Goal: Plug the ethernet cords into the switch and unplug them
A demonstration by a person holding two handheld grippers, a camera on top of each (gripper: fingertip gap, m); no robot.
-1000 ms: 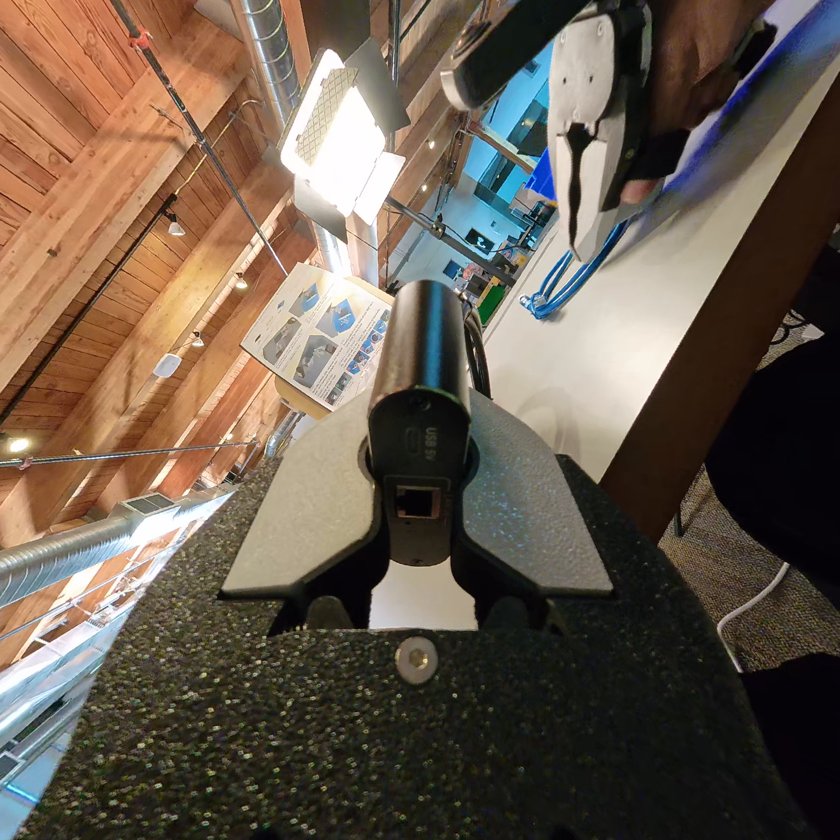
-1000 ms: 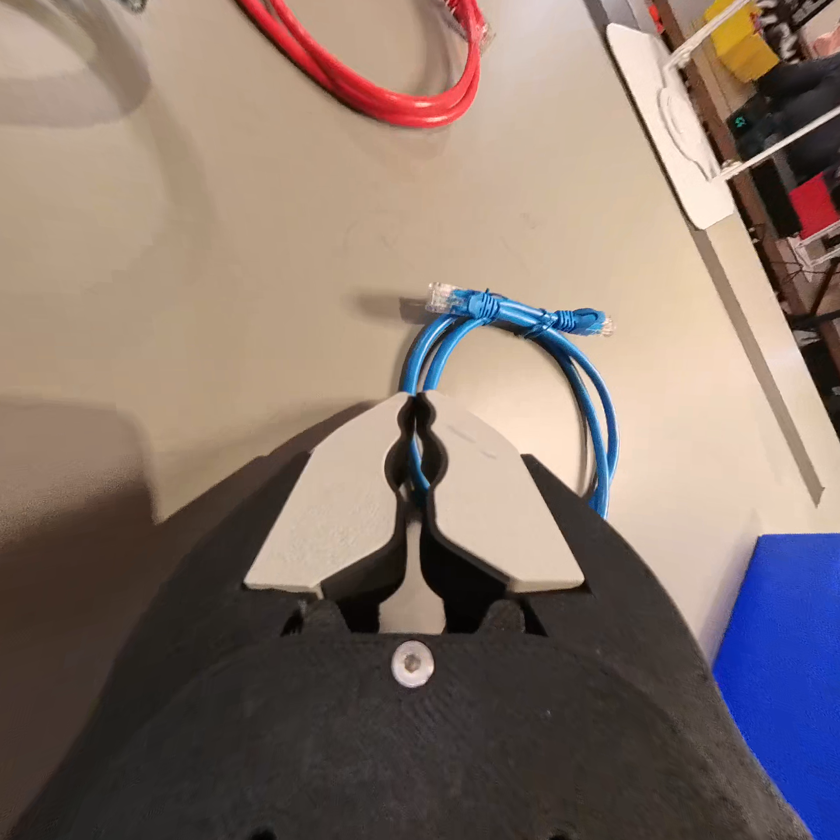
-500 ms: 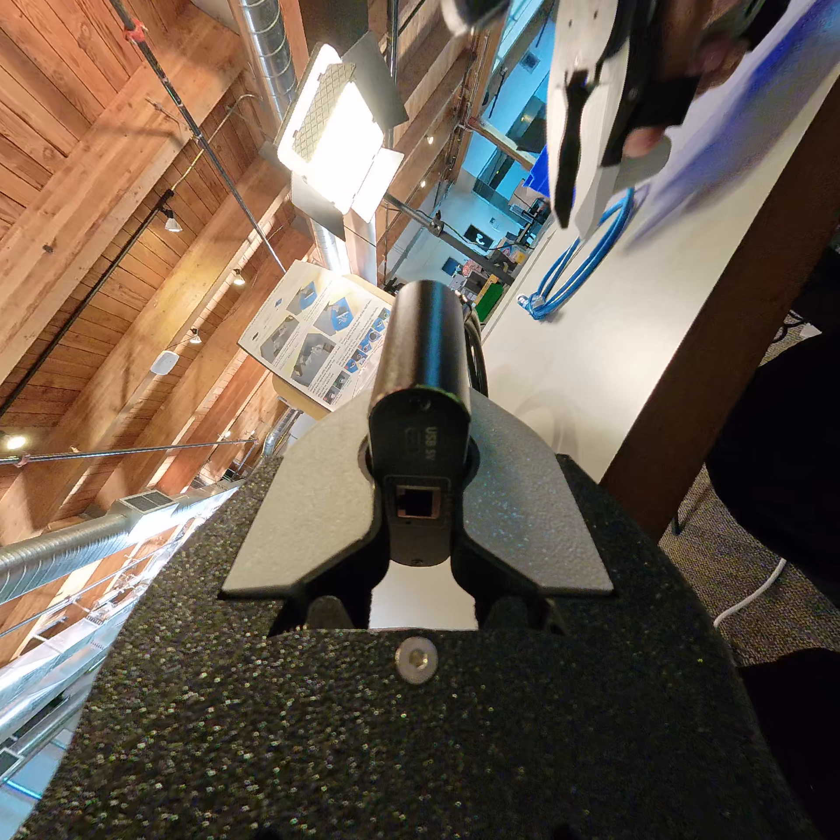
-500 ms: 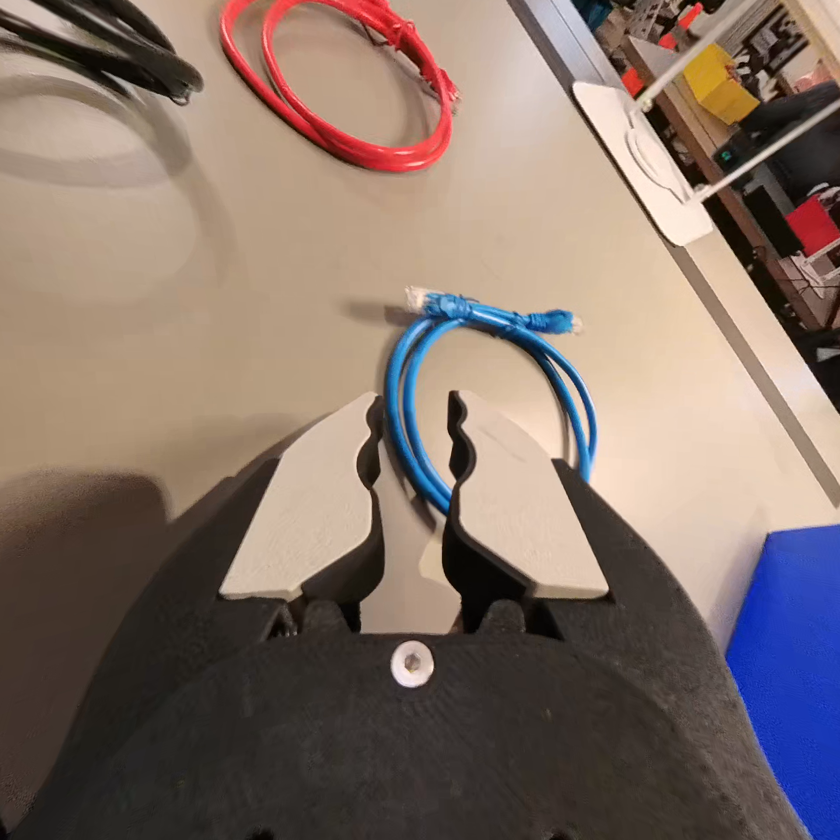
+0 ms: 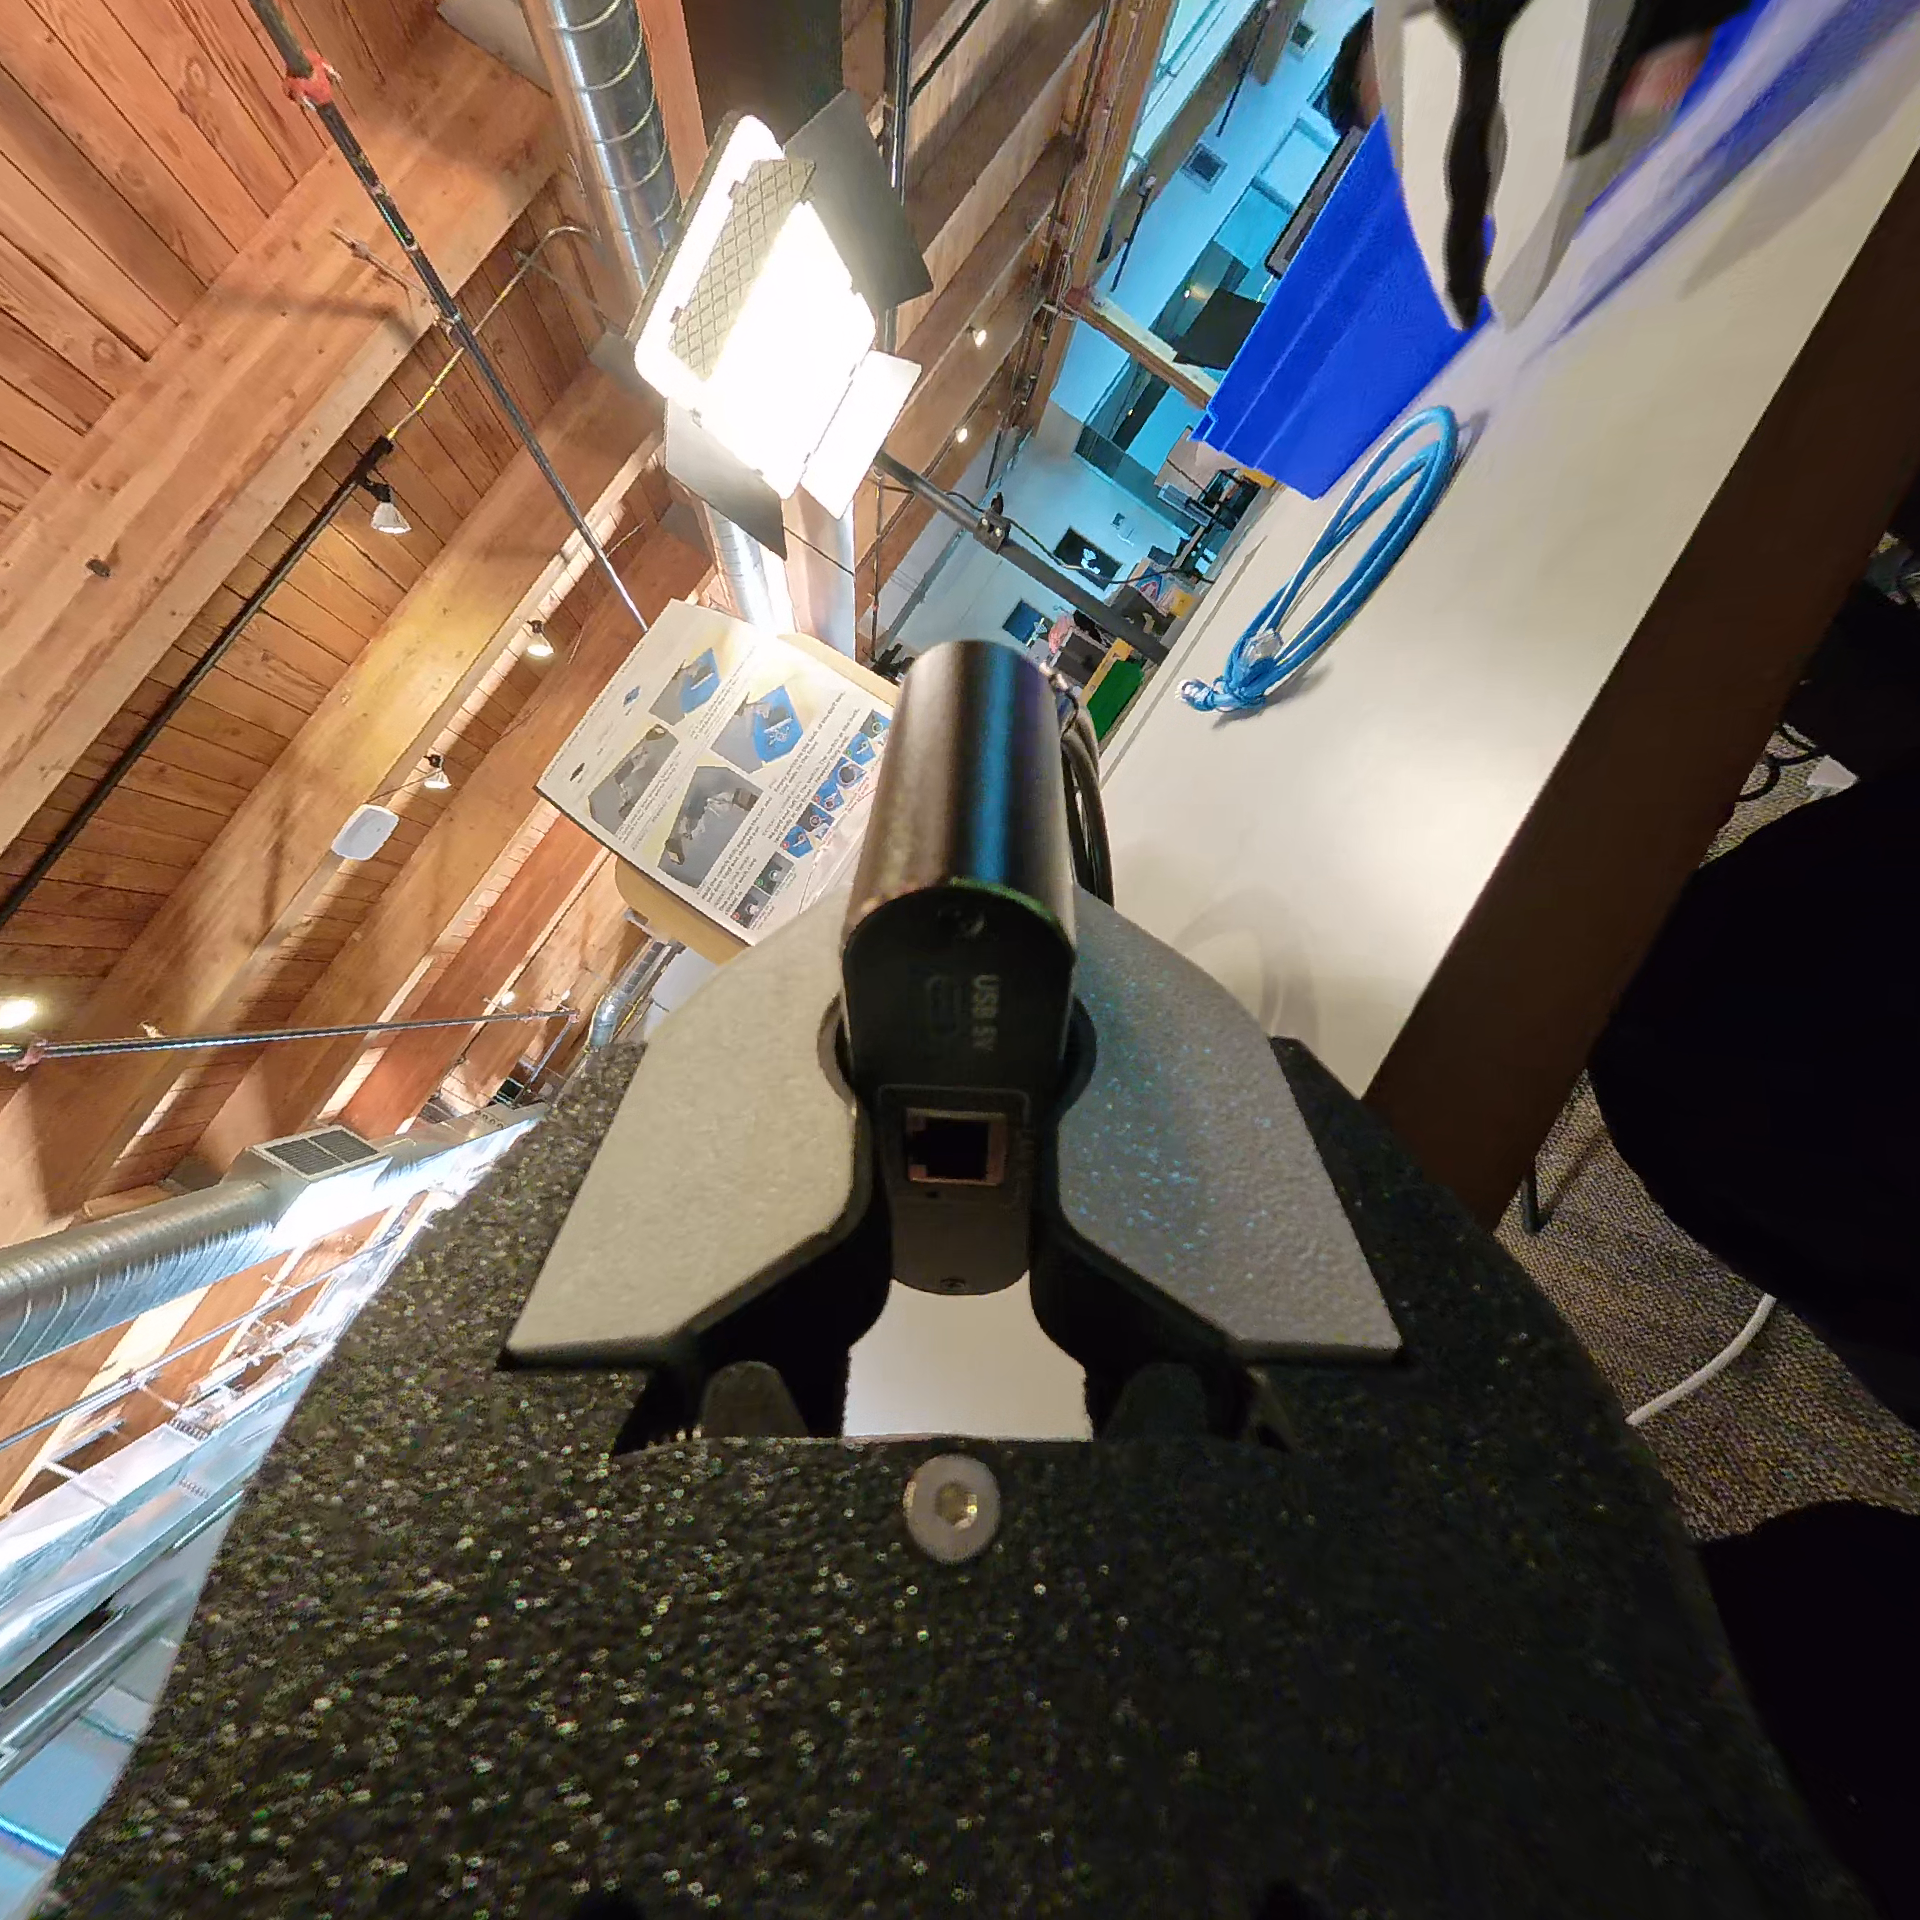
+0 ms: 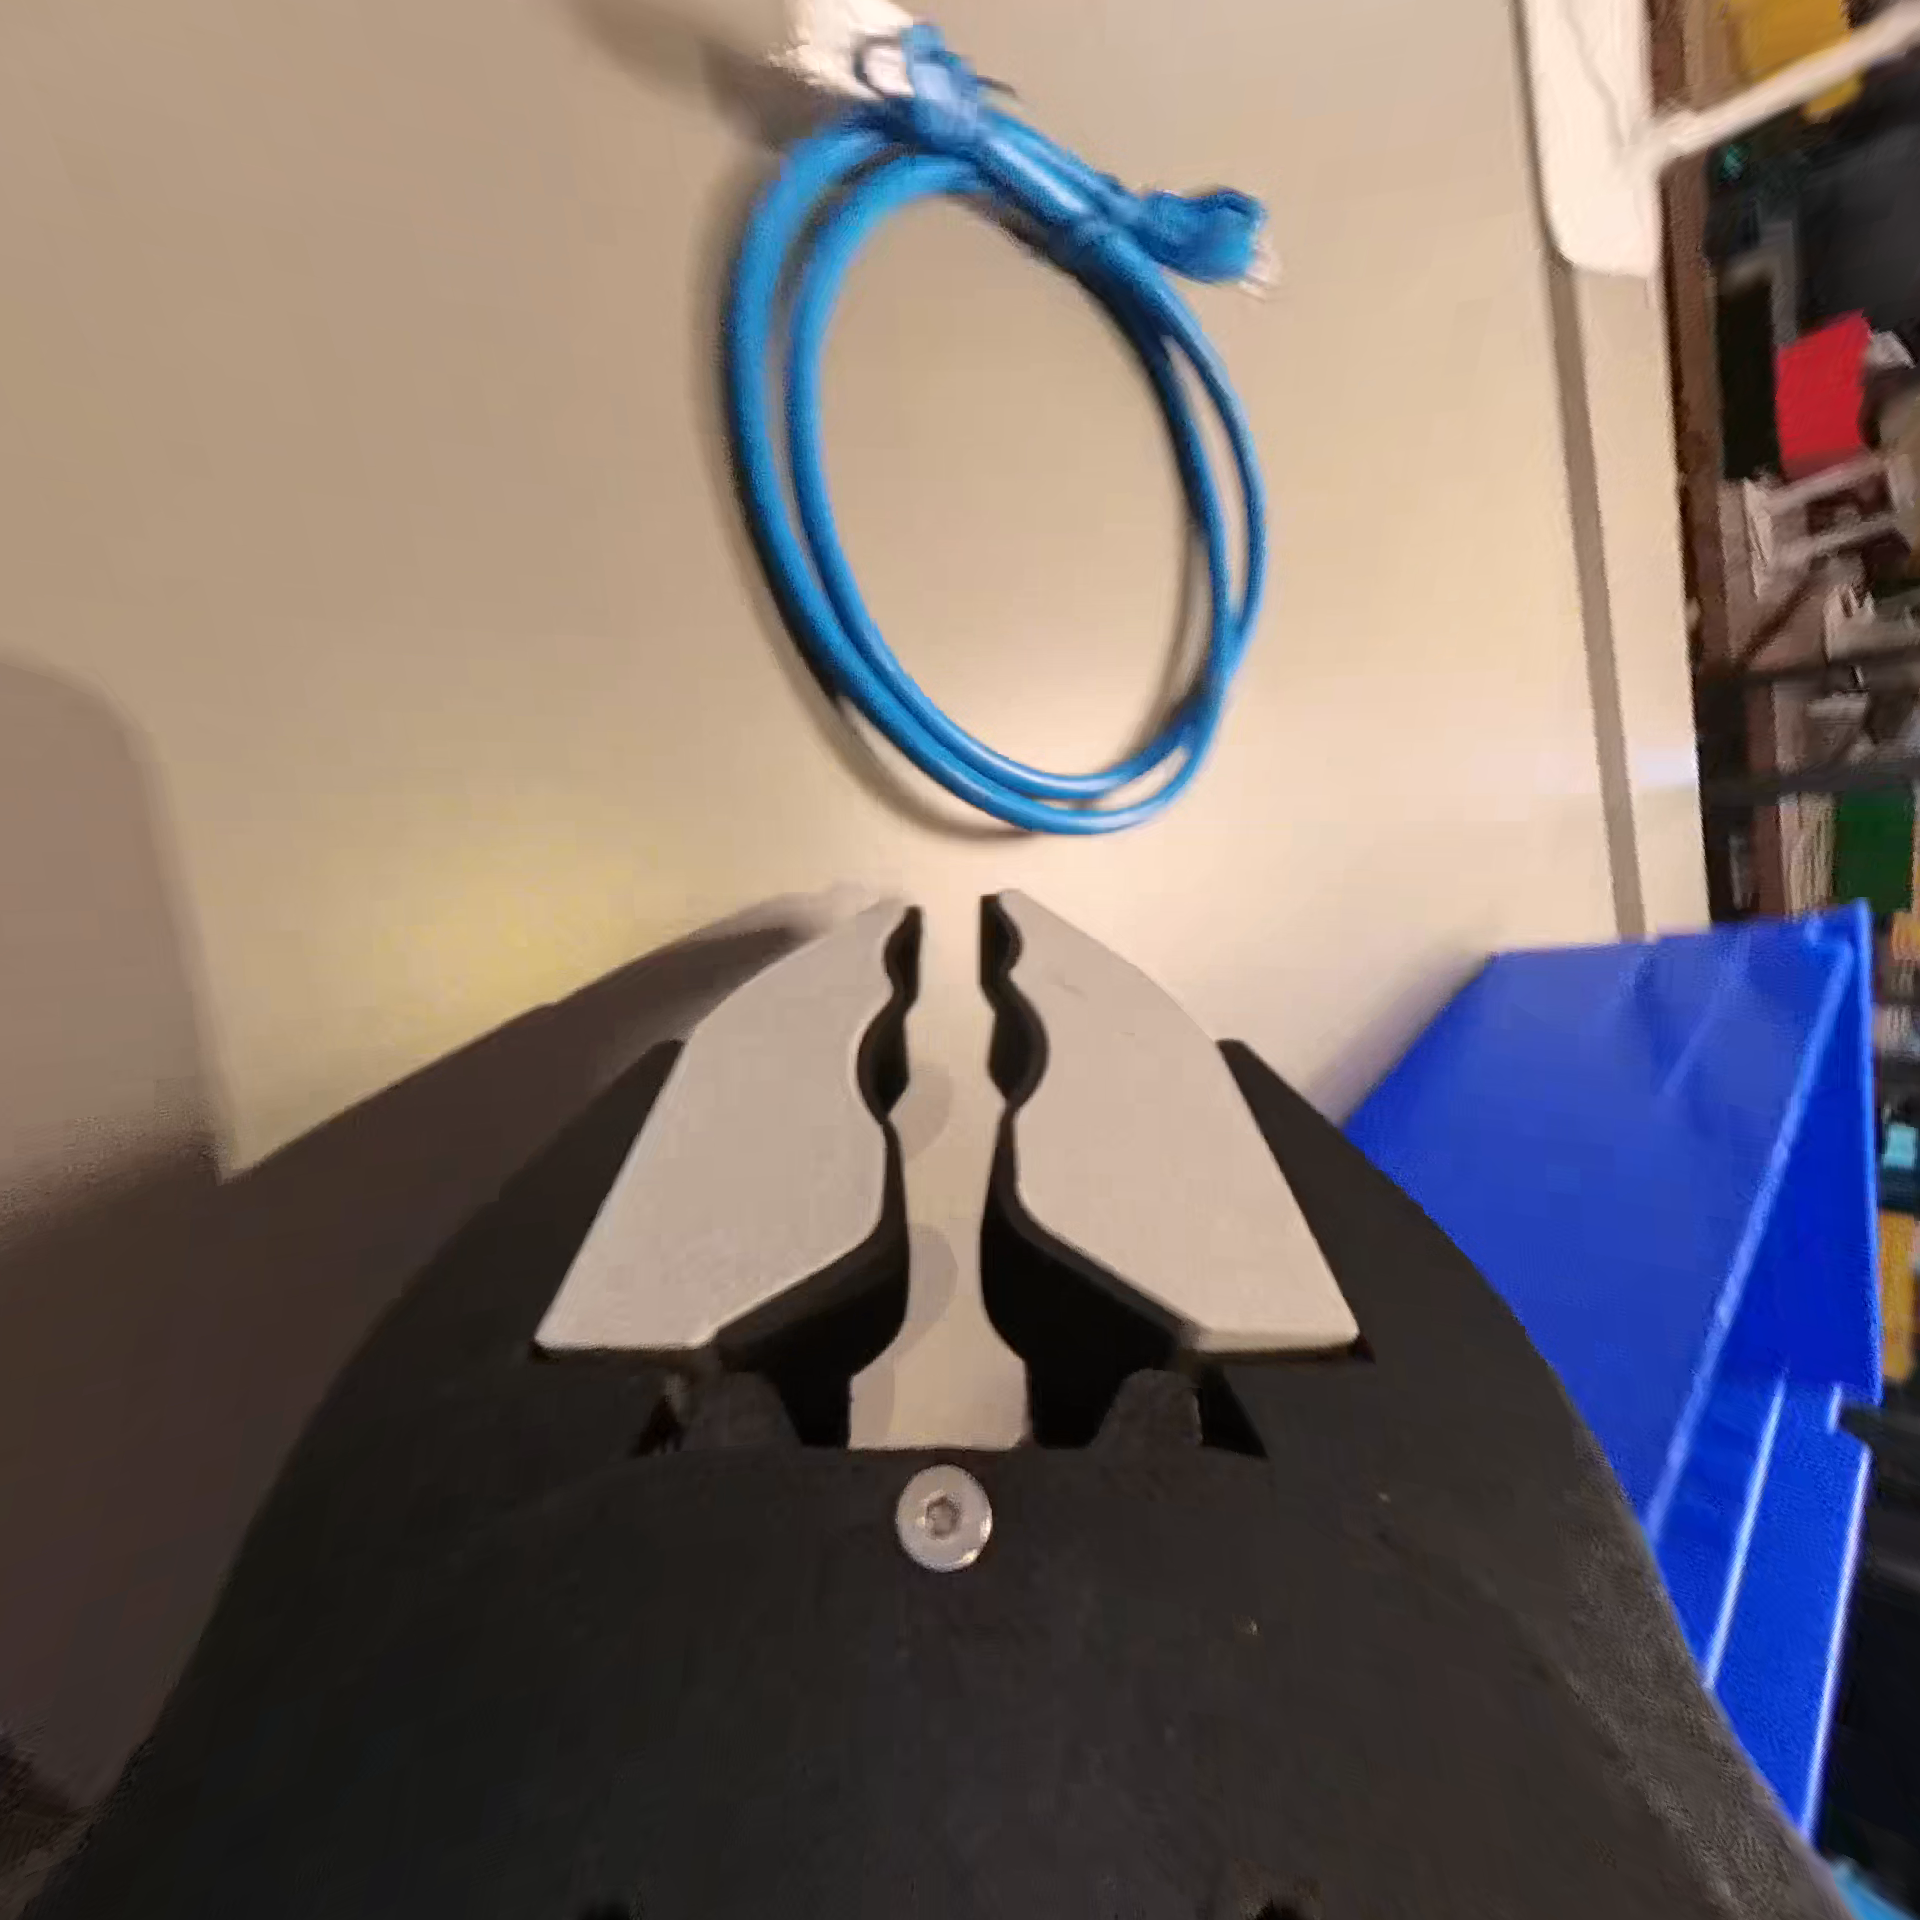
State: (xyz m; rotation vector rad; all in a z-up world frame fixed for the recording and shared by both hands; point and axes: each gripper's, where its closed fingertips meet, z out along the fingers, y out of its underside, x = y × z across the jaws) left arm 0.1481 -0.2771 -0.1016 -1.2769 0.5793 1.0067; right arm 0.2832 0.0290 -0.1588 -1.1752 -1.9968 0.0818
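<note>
My left gripper (image 5: 961, 935) is shut on a black, tube-shaped switch (image 5: 966, 790), held off the table's near edge and tilted up toward the ceiling. Its ethernet port (image 5: 954, 1146) faces the camera and is empty. A coiled blue ethernet cord (image 6: 774, 447) lies flat on the beige table (image 6: 364, 416), tied at its far end with both plugs free. My right gripper (image 6: 951, 914) hovers just short of the coil, jaws a little apart and empty. In the left wrist view the cord (image 5: 1351, 561) lies beyond the switch and the right gripper (image 5: 1491, 296) is at the top right.
A blue bin (image 6: 1662, 1143) stands on the table right of the right gripper; it also shows in the left wrist view (image 5: 1340, 312). A white stand base (image 6: 1590, 156) sits at the far right edge. The table's brown edge (image 5: 1662, 675) runs beside the left gripper. A lit lamp panel (image 5: 758, 312) hangs overhead.
My right gripper, shut on the blue cord a second ago, opened, let it go and pulled back clear of the coil. The left gripper and switch have not moved.
</note>
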